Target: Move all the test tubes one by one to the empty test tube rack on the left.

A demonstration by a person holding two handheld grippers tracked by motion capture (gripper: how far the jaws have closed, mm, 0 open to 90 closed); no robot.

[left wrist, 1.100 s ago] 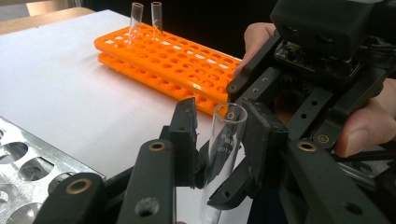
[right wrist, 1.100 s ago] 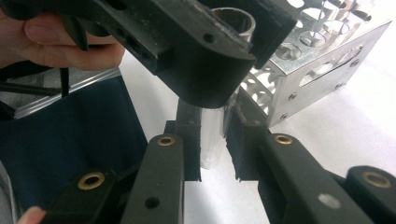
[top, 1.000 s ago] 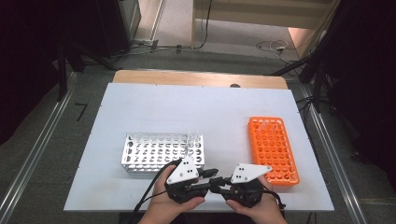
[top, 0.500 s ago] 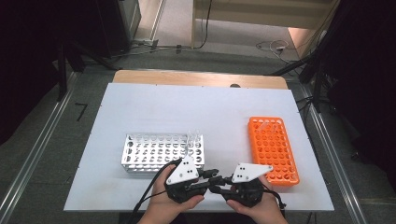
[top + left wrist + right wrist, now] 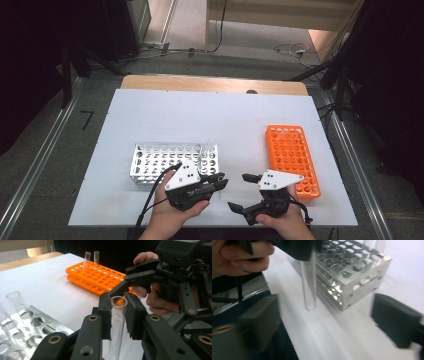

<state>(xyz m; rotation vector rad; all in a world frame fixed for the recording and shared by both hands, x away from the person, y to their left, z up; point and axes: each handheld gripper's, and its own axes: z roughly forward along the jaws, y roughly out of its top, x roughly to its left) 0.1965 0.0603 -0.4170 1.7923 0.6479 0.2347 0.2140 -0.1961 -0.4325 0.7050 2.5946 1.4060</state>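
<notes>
Both hands low: left gripper [image 5: 117, 315] fingers clamp an upright test tube [image 5: 117, 322]; right gripper [image 5: 246, 192] fingers just spread, empty.

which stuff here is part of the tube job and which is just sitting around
In the job:
- glass tube, clamped in the left gripper
- right gripper, fingers just opened, nothing between them
- metal rack
- orange rack

Lying about:
- cables on the floor
- wooden board behind the table
</notes>
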